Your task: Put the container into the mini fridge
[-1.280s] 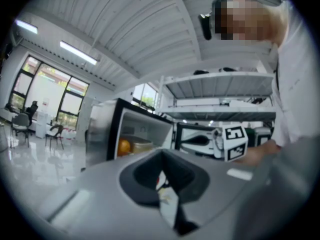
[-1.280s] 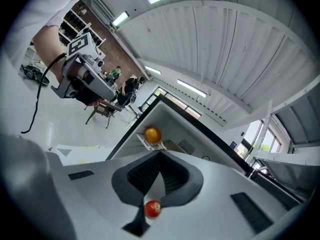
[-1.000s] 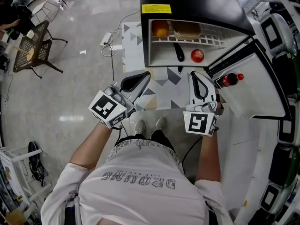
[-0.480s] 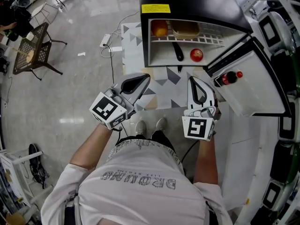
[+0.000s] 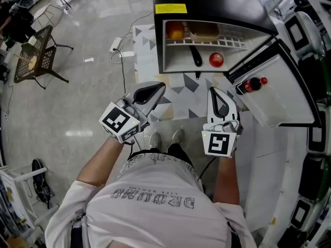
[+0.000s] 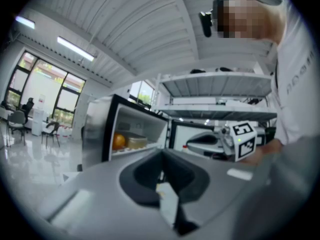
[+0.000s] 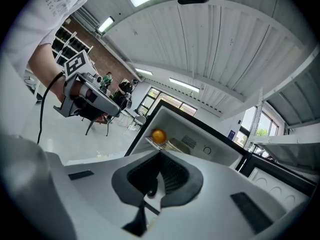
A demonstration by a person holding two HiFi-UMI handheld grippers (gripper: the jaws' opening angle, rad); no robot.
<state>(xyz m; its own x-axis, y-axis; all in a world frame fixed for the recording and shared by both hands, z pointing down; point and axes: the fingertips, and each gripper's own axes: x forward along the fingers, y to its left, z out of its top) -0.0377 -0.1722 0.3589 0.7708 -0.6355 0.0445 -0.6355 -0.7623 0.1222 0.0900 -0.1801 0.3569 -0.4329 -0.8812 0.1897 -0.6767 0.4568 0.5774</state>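
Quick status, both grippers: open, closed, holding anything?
Left gripper: closed, nothing between the fingers.
Right gripper: closed, nothing between the fingers.

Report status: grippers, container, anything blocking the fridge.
Left gripper shut, empty; right gripper shut, empty. Container inside mini fridge, beside orange. Door open, nothing blocking.

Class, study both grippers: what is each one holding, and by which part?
Nothing is held. The left gripper and the right gripper both have their jaws together and empty; the container sits on a shelf in the mini fridge.
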